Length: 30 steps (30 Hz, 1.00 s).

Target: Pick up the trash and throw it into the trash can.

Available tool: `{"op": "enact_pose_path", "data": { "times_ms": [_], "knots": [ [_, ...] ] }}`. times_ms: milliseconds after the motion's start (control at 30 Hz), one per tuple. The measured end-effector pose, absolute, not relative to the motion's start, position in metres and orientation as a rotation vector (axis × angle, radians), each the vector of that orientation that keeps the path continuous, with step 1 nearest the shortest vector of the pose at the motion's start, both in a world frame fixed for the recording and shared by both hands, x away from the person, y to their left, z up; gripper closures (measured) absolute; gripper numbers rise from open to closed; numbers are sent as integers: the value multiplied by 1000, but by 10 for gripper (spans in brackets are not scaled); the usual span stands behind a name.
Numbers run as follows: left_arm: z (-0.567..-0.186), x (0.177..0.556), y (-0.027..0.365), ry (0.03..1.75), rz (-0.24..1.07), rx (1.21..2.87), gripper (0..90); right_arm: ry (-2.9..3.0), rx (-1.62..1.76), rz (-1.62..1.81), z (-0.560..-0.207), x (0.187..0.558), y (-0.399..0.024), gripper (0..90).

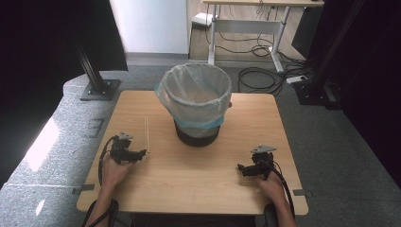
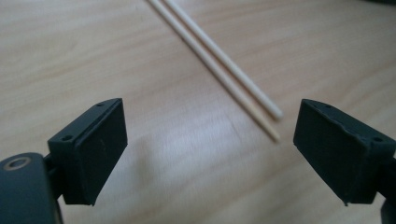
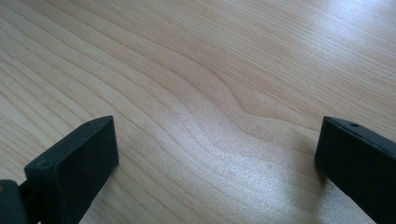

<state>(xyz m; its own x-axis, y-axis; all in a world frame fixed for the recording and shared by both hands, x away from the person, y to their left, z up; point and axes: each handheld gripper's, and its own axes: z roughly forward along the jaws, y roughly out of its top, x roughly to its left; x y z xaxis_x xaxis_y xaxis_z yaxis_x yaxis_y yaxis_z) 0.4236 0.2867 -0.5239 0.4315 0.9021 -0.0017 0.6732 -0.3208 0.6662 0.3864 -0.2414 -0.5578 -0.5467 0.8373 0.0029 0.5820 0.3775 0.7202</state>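
Chopsticks [image 2: 219,65], a pale pair side by side and touching, lay on the bench [image 1: 198,179] left of the lined bin [image 1: 196,104], their near tips just ahead of the left gripper [image 1: 142,153], probably so it could take them by the ends. Its jaws stood spread with nothing between them. The right gripper [image 1: 241,169] hovered at the near right over bare wood, jaws also spread, seemingly idle.
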Motion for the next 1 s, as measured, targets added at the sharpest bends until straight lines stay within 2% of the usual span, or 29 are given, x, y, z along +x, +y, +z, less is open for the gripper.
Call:
{"op": "enact_pose_path", "data": {
  "times_ms": [267,367,500,633,667,700,733,767,800,1000],
  "knots": [
    [-525,448,279,1373,517,2098,151,2279,1237,971,-558,386,-241,0],
    [-528,451,278,1399,531,2104,168,2280,1237,971,-558,386,-241,0],
    [-536,455,281,1421,520,2102,234,2279,1237,971,-558,386,-241,0],
    [-538,455,283,1415,510,2082,243,2279,1239,972,-558,386,-241,0],
    [-537,454,286,1415,517,2069,341,2279,1238,971,-558,386,-241,0],
    [-537,453,288,1421,519,2061,396,2279,1240,972,-558,386,-241,0],
    [-537,453,288,1421,519,2061,441,2279,1240,972,-558,386,-241,0],
    [-537,453,290,1426,526,2052,441,2279,1239,971,-558,386,-241,0],
    [-537,452,291,1432,529,2043,535,2279,1238,971,-558,386,-241,0],
    [-534,453,300,1463,500,2029,803,2279,1238,971,-558,386,-241,0]
  ]
}}
